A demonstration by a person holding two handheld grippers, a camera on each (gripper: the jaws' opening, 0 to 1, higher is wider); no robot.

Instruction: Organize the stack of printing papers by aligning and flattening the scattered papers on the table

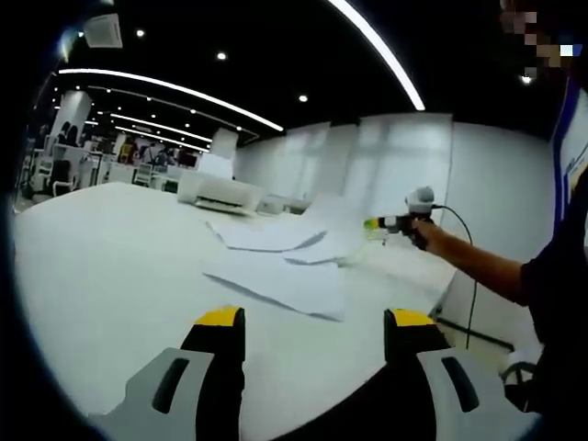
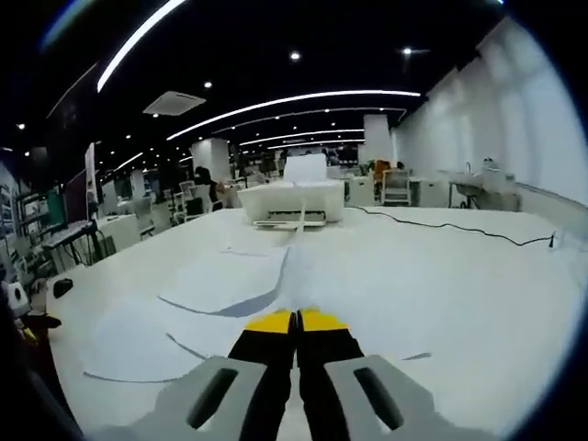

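Left gripper (image 1: 314, 335): jaws wide apart, nothing between them, held above the near part of the table (image 1: 110, 276).

Right gripper (image 2: 296, 322): yellow-tipped jaws pressed together over a sheet edge; whether paper is pinched between them cannot be told. In the left gripper view it shows at far right (image 1: 390, 223), held by a person's hand (image 1: 430, 235), a cable trailing from it, its tip at the raised papers.

Papers (image 1: 276, 276): several white sheets, scattered and overlapping on the table ahead of the left gripper, some edges lifted. In the right gripper view they (image 2: 220, 285) lie spread to the left and ahead of the jaws, unaligned.

Printer (image 2: 292, 202): white, at the table's far side, a sheet standing in its tray.

Cable (image 2: 441, 225): black, running across the table right of the printer.
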